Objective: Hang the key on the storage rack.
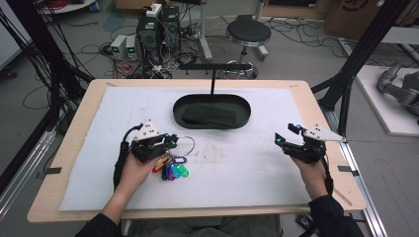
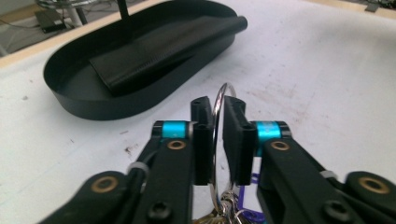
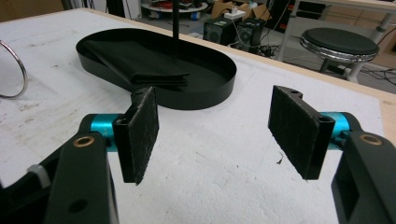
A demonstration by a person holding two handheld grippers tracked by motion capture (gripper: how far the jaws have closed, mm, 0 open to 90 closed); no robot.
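Ahead of you, towards the far edge of the white foam mat (image 1: 247, 168) that covers the pale wooden table (image 1: 69, 148), sits a shallow black oval tray (image 1: 184, 116) with a thin black post rising from its far rim to a crossbar. Inside it lies one thing: a flat, folded piece of black material (image 1: 207, 115), resting lengthwise on the tray floor; in the left gripper view (image 2: 154, 51) one of its long edges looks rolled or tubular and reaches close to the tray's wall. Nearer to you and left of centre, your left gripper (image 1: 172, 141) has its black jaws nearly closed on a thin silver wire key ring (image 2: 215, 135); the left gripper view shows the wire standing on edge between the two pads, though you cannot tell from it whether both pads actually press on the metal. In the high view the ring's loop (image 1: 187, 144) sticks out just past the jaw tips, and from its near side a bunch of coloured plastic key tags (image 1: 170, 169) fans out on the mat: red, yellow, blue, purple and green, lying close together just beside your left hand (image 1: 134, 170). Your right gripper (image 1: 285, 135) is well apart from all this, over bare mat near the right edge, its felt-faced jaws spread wide with nothing between them.
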